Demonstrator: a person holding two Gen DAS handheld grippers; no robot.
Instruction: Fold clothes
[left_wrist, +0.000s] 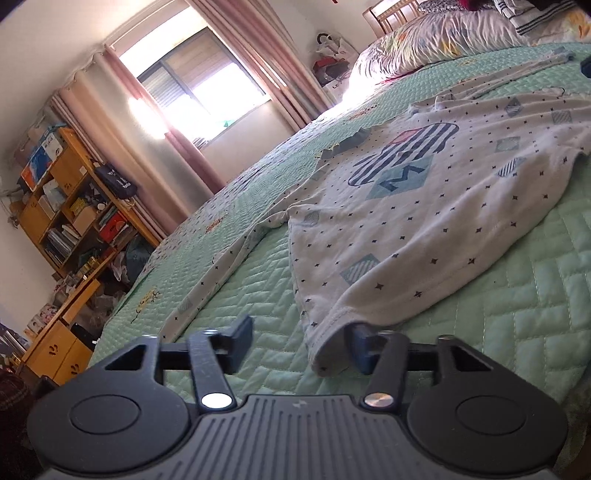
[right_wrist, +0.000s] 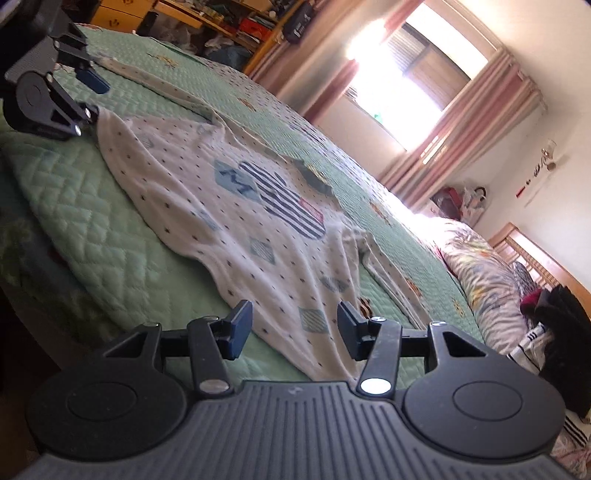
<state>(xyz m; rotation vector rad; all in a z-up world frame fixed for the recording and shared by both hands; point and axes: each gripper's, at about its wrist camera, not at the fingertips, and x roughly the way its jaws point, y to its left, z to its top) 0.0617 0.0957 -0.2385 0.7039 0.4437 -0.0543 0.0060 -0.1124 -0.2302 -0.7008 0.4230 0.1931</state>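
Between left claw (left_wrist: 299, 345) jaws: shirt (left_wrist: 424, 206) hem, ungripped, jaws wide; right claw (right_wrist: 295, 330) half-open, empty (pinch both layers together).

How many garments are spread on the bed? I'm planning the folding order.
1: a white patterned shirt lies spread across the green quilt, its hem at the near edge. Other clothes are heaped by the pillow, so more may be hidden there.

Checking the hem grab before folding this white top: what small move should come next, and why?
Probably close both grippers on the hem: the left gripper and right gripper stand open, each with the white top's near edge between its fingers on the green quilt.
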